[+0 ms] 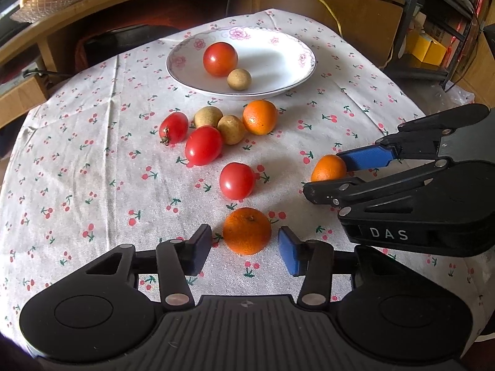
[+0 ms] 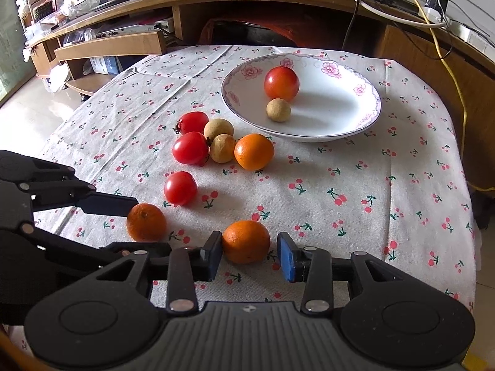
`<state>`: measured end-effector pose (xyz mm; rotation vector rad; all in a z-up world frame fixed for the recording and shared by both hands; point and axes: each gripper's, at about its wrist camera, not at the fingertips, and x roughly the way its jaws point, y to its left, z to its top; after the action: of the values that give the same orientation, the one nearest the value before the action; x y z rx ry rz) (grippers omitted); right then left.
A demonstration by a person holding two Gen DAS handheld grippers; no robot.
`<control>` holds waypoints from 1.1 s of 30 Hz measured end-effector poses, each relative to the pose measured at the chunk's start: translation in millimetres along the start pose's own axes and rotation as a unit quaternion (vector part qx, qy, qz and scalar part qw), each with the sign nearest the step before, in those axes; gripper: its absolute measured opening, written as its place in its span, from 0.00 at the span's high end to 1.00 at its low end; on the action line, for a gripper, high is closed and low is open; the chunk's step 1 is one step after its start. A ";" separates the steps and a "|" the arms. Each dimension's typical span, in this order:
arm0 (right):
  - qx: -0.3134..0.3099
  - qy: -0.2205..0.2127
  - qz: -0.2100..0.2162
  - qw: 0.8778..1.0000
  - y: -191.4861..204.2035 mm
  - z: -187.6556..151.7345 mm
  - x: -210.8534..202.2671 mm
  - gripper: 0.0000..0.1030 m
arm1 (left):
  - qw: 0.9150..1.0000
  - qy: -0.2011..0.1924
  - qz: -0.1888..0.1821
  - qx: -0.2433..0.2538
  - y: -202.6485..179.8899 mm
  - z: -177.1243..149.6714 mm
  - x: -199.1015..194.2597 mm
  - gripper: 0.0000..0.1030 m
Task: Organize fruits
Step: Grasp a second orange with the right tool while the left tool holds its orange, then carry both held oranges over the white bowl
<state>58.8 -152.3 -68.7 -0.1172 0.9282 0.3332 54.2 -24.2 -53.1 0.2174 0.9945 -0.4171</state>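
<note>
The left gripper (image 1: 245, 249) is hovering low with its fingers spread around a mandarin (image 1: 247, 230), neither pad touching it. The right gripper (image 2: 250, 255) is bracketing a second mandarin (image 2: 246, 241) in the same way: its left pad looks to be just touching the peel, while the blue pad is standing clear, so nothing is being pinched. Both fruits are sitting on the tablecloth (image 1: 92, 185) near the front edge, well apart from the flowered plate (image 1: 278, 86), which is already holding a tomato (image 1: 220, 58) and a small brown longan (image 1: 239, 78).

These mandarins are probably light, with soft, slightly yielding peel – round enough to roll or squirt out if squeezed off-centre. Closing gently across the widest part, pads level with the middle, seems safest.

The cloth is lying wrinkled over a rounded table, so nudged fruit may wander. Behind it a wooden desk (image 2: 278, 3) is carrying cables and a glass bowl of more fruit – a cluttered home room
</note>
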 end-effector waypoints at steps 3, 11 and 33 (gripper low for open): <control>0.004 -0.002 0.000 1.000 -0.2 0.3 -0.4 0.68 | 1.000 0.003 -0.003 -0.007 1.4 1.5 -0.5 0.51; 0.014 -0.001 -0.013 1.000 -3.8 0.2 -1.5 0.68 | 1.000 0.005 -0.004 -0.004 0.0 2.2 -0.9 0.61; 0.030 -0.040 -0.023 0.999 -2.2 11.7 -21.2 0.68 | 0.999 -0.034 0.000 -0.018 -0.9 17.7 -14.2 0.61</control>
<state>56.8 -156.5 -44.9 -0.0700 0.8545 0.2663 60.5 -28.1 -31.6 0.1686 0.9346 -0.4042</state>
